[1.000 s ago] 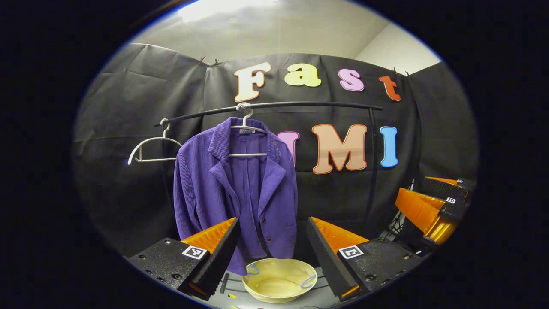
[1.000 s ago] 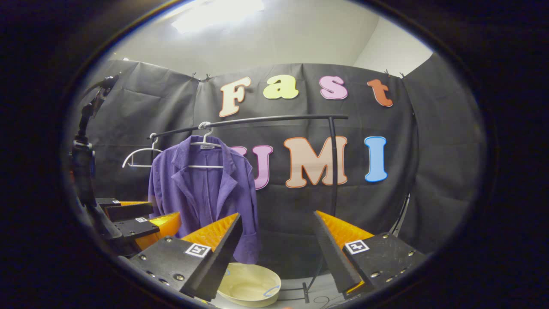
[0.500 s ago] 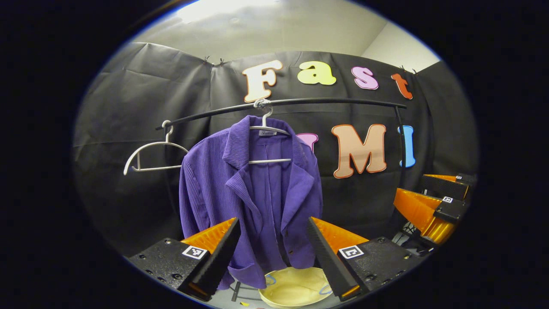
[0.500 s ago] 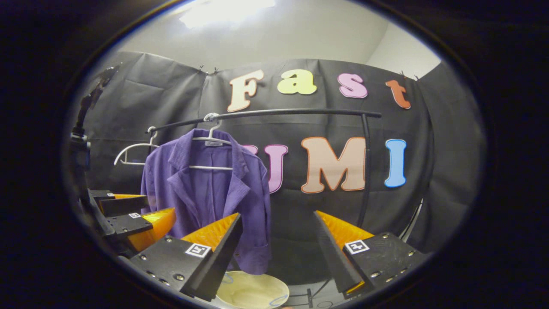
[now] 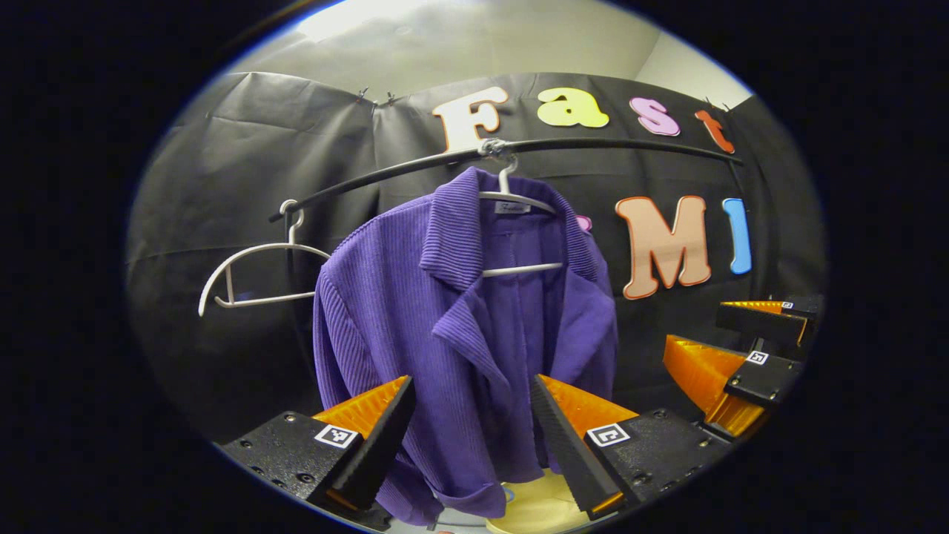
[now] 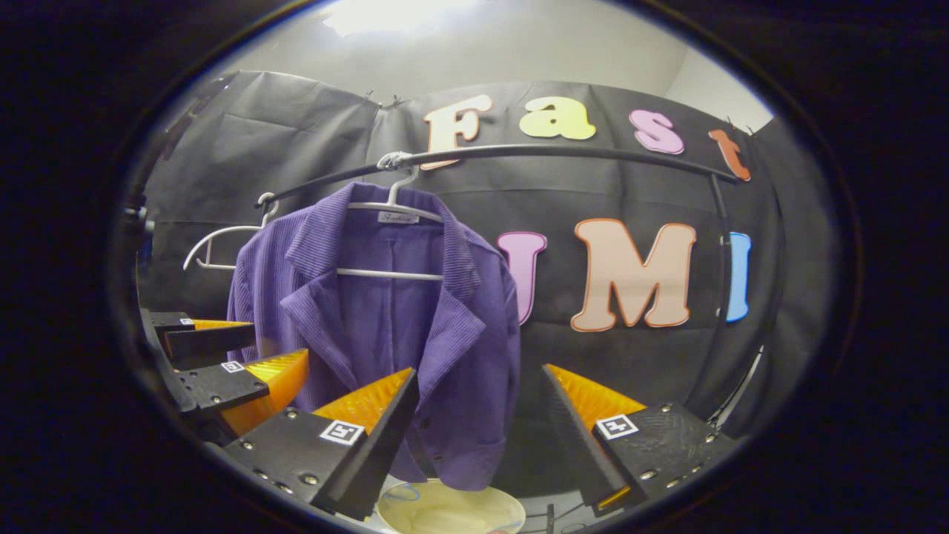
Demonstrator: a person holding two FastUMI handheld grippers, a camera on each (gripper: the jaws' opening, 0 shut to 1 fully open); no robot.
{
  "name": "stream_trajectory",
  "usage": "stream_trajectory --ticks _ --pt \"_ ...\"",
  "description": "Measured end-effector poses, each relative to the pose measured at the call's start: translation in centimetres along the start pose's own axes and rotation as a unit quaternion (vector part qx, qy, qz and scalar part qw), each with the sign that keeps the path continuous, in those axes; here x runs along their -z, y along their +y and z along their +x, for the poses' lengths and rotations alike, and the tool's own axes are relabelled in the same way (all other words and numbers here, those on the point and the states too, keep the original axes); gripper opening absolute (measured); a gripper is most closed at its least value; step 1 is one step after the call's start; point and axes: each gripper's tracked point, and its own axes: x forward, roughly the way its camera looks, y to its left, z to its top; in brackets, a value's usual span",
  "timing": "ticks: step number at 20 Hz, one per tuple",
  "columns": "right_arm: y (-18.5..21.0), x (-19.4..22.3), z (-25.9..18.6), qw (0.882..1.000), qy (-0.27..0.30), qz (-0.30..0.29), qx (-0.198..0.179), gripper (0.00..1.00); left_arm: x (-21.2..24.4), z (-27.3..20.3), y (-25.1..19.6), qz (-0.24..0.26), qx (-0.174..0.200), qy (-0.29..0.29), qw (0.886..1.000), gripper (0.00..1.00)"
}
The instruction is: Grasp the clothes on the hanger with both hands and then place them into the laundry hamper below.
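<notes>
Centrally, the purple jacket (image 5: 460,334) hangs from a white hanger (image 5: 519,204) on the black rail (image 5: 593,144), its long axis vertical, hem reaching down toward the cream hamper (image 6: 452,512) at the bottom of the frame. Straight ahead of the left gripper (image 5: 467,423) lies the jacket front; the right gripper (image 6: 478,423) faces its edge, with the cloth toward frame left. Both sets of jaws stand wide apart and hold nothing. An empty hanger (image 5: 252,274) hangs at frame left; open room lies to frame right. The left gripper looks nearer.
</notes>
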Motion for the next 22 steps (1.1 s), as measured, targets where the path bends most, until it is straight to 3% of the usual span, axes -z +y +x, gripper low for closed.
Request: stream_trajectory --ticks 3,4,8,10,13,17,19,22 --pt "1.7 1.0 3.0 0.999 0.011 0.002 -0.030 0.94 0.0 1.3 0.9 0.005 -0.027 0.002 1.000 0.96" --pt "2.1 1.5 4.1 0.999 0.014 0.002 -0.039 0.98 0.1 1.8 1.0 0.006 -0.033 0.006 0.999 0.97" --pt "2.8 2.2 8.3 0.998 0.020 0.009 -0.065 0.98 0.2 4.0 0.5 0.005 -0.058 0.013 0.998 0.97" --pt "2.5 2.2 10.4 0.997 0.020 0.007 -0.070 0.93 0.0 5.0 0.6 0.007 -0.078 0.011 0.997 0.98" --pt "1.7 2.2 13.2 0.998 0.022 0.004 -0.067 0.98 -0.3 6.3 1.7 0.002 -0.125 0.010 0.992 0.99" --pt "1.8 2.6 16.2 0.996 0.044 0.013 -0.073 0.94 -0.1 7.8 3.3 0.013 -0.179 0.003 0.984 0.86" --pt "2.6 2.6 17.1 0.995 0.047 0.018 -0.086 0.98 -0.1 8.0 4.0 0.022 -0.188 0.004 0.982 0.67" --pt "4.3 2.3 18.3 0.992 0.045 0.043 -0.105 0.94 -0.1 8.1 4.2 0.023 -0.185 0.007 0.982 0.40"
